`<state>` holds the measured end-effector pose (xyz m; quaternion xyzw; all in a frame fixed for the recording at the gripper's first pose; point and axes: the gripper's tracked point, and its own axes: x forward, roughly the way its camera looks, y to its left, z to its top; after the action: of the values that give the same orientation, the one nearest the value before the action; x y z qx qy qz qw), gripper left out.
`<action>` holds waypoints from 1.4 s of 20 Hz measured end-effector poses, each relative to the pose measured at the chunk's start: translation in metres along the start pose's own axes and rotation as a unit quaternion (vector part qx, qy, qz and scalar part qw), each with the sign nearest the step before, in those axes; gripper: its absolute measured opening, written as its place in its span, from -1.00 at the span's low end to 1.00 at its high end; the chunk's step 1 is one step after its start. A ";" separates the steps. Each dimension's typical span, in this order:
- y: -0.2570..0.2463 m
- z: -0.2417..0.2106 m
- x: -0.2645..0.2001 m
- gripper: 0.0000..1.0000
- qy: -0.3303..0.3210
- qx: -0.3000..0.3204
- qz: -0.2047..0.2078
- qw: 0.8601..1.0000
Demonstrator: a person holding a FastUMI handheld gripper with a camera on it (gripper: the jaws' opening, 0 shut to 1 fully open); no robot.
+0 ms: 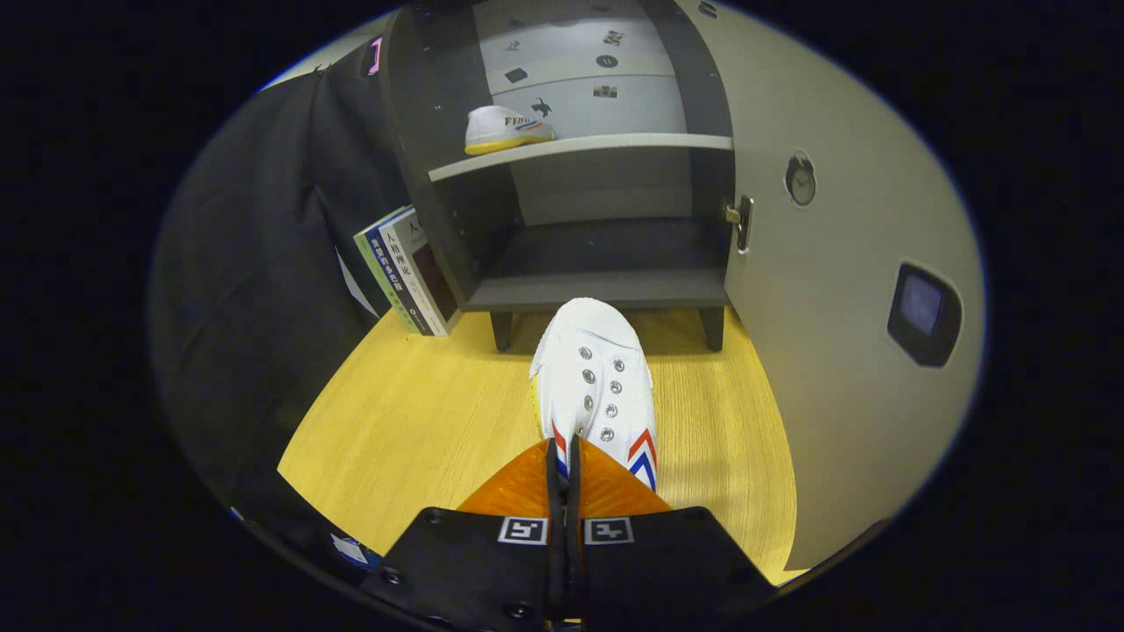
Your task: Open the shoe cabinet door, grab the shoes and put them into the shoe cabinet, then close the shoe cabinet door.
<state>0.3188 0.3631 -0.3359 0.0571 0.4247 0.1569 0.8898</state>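
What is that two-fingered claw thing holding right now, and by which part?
The gripper is shut on a white canvas shoe, pinching a thin edge at its heel-end opening, toe pointing to the open cabinet.

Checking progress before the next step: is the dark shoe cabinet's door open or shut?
Open. The pale cabinet door is swung aside, baring the dark shoe cabinet's shelves, one white sneaker on the upper one.
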 end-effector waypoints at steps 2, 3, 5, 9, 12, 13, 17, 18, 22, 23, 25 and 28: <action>0.002 0.024 0.000 -0.98 -0.020 -0.005 -0.001 1.000; 0.004 0.036 -0.001 -0.98 -0.030 -0.006 -0.001 1.000; 0.006 0.059 -0.002 -0.98 -0.048 -0.008 0.000 0.999; 0.008 0.102 -0.003 -0.98 -0.078 -0.015 -0.005 0.997; 0.011 0.140 -0.007 -0.98 -0.109 -0.023 -0.006 0.994; 0.012 0.152 -0.008 -0.98 -0.118 -0.025 -0.005 0.993; 0.016 0.202 -0.011 -0.98 -0.152 -0.035 -0.007 0.988; 0.016 0.215 -0.011 -0.98 -0.160 -0.039 -0.008 0.986; 0.016 0.251 -0.010 -0.98 -0.183 -0.057 -0.012 0.981; 0.015 0.258 -0.008 -0.98 -0.186 -0.058 -0.013 0.981; 0.013 0.272 -0.003 -0.98 -0.192 -0.052 -0.016 0.980; 0.004 0.288 0.012 -0.98 -0.196 -0.040 -0.024 0.979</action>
<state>0.5477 0.3802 -0.1615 0.0407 0.2367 0.1377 0.9609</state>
